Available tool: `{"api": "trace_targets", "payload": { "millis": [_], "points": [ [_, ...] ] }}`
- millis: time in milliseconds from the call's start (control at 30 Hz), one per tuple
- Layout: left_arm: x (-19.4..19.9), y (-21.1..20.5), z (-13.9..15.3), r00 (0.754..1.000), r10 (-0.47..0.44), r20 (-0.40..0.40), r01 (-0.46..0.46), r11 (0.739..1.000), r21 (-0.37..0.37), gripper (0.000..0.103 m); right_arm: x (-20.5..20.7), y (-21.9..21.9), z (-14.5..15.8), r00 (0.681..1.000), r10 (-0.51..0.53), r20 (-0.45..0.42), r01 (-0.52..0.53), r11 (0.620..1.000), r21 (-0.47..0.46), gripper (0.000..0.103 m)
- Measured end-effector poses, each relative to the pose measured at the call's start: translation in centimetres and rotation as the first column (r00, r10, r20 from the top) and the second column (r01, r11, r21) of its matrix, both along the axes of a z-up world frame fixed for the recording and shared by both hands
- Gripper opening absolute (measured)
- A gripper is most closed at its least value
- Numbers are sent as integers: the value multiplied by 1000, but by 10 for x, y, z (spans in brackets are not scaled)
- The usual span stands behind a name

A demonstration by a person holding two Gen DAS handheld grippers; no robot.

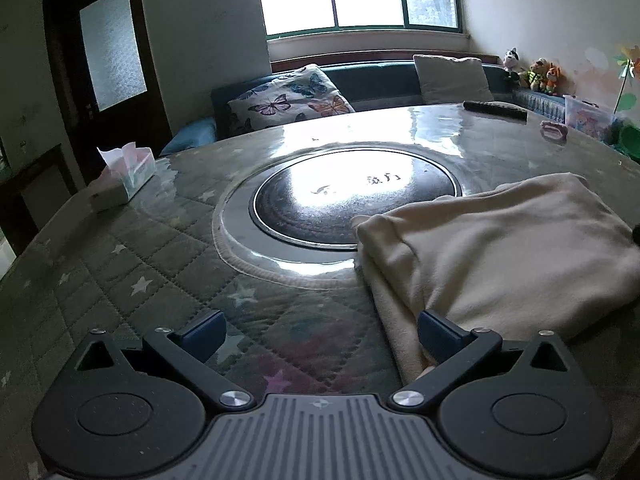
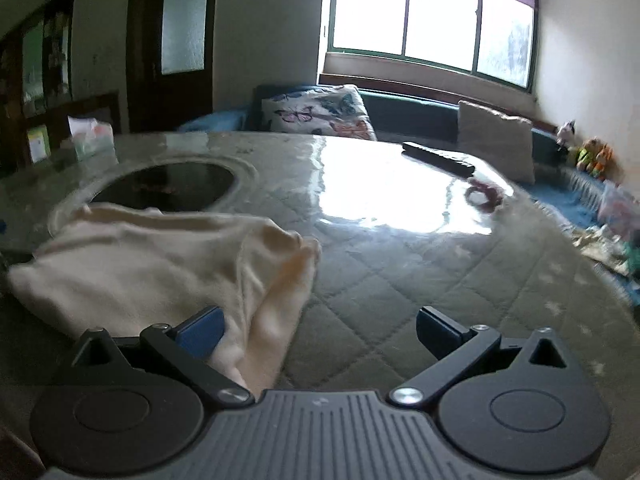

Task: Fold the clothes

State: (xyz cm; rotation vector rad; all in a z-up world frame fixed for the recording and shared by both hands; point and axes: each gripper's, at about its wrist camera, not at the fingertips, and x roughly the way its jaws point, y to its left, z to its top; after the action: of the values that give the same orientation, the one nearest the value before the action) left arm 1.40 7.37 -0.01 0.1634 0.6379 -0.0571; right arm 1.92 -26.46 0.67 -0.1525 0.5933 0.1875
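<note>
A: Cream garment [image 1: 500, 248] lies bunched on table [image 1: 140, 264], near side of the inset disc [image 1: 352, 196]. Left gripper [image 1: 320, 334] and right gripper [image 2: 318, 330] both spread wide, holding nothing.
B: Between folds, I reckon. Next: pinch near edge, carry it toward the disc.

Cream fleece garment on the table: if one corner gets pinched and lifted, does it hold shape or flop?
The cream fleece garment will likely flop: it lies in soft rumpled folds, so the rest would probably drape and trail. It looks thick and fuzzy, so pads should grip well. The glossy clear cover on the quilted round table may let it slide if pushed. Both tongs stand open.
</note>
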Motion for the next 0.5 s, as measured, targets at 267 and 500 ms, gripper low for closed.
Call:
{"api": "trace_targets", "payload": {
  "millis": [267, 500],
  "points": [
    [1, 1, 17, 999, 8, 35, -8, 1000, -24, 103, 1, -3, 12, 999, -12, 43, 12, 1000, -1, 103],
    [22, -11, 16, 999, -5, 35, 5, 1000, -12, 103, 22, 16, 14, 997, 28, 76, -25, 999, -43, 103]
  ]
}}
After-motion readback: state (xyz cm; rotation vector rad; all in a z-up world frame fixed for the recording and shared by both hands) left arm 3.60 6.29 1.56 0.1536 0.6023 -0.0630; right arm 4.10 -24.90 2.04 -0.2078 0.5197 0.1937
